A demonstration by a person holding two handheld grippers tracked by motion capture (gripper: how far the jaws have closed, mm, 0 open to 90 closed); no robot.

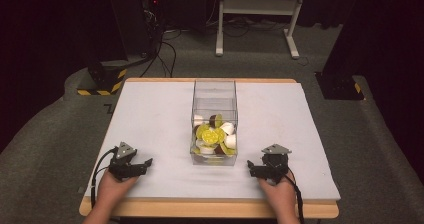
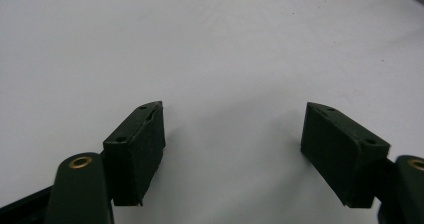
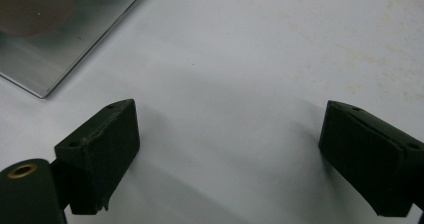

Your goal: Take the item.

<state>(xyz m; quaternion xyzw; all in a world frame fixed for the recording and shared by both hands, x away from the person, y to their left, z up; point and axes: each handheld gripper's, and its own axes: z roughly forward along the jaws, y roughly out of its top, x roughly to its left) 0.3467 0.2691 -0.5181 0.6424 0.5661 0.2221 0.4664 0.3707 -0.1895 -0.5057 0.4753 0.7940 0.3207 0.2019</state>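
On white table mat (image 1: 150,114), clear box (image 1: 214,96), dark room behind

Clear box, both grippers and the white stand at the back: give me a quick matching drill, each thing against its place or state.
Things:
1. clear box
2. left gripper
3. right gripper
4. white stand

Places or states:
A. on the floor beyond the table
B. open, left of the box
C. mid-table, holding yellow, white and brown pieces
D. open, right of the box

Pairs: 1-C, 2-B, 3-D, 4-A
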